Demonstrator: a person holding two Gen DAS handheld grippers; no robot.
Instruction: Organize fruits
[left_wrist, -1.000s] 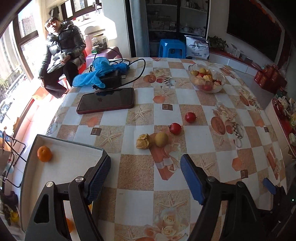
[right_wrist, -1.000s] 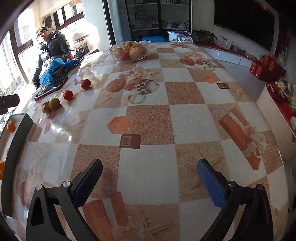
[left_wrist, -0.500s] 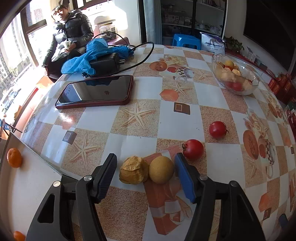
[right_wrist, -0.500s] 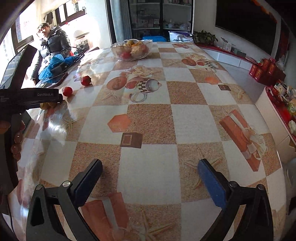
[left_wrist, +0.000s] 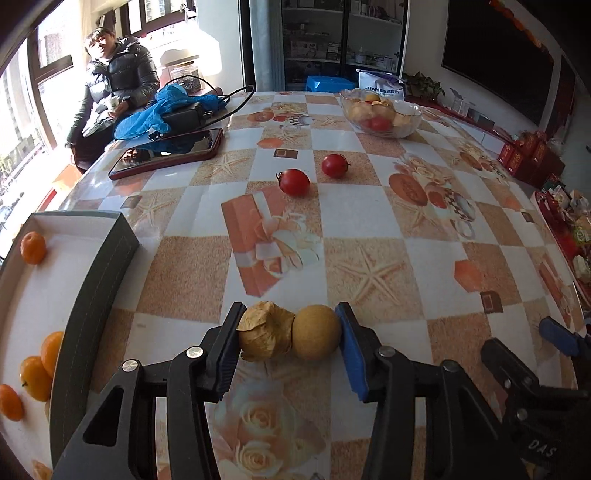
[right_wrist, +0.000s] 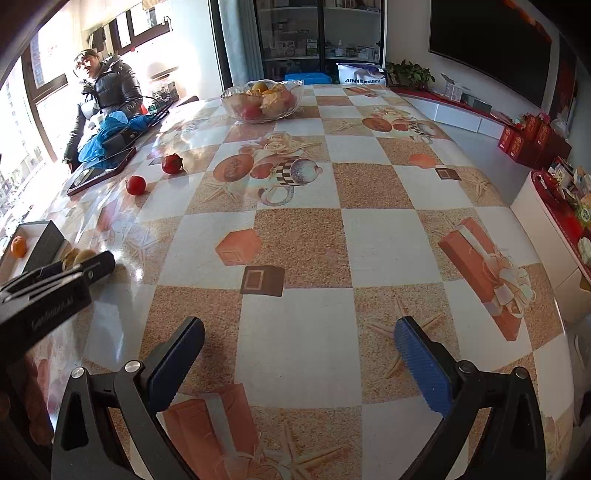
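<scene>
Fruits sit clamped in the left gripper: its jaws have just been closing, and now one pad presses a wrinkled yellow fruit and the other a smooth round yellow fruit, the two touching each other between the fingers. Ahead of the fingertips lie two red fruits and, farther on, a glass bowl. Beside the left finger is a tray holding oranges. Right gripper hangs with fingers spread wide over the bare tablecloth, holding nothing

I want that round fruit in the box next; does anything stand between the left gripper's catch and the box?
Only the box's dark near wall. The left gripper has just closed on the round fruit and the papery husk together; bare tablecloth lies between.
</scene>
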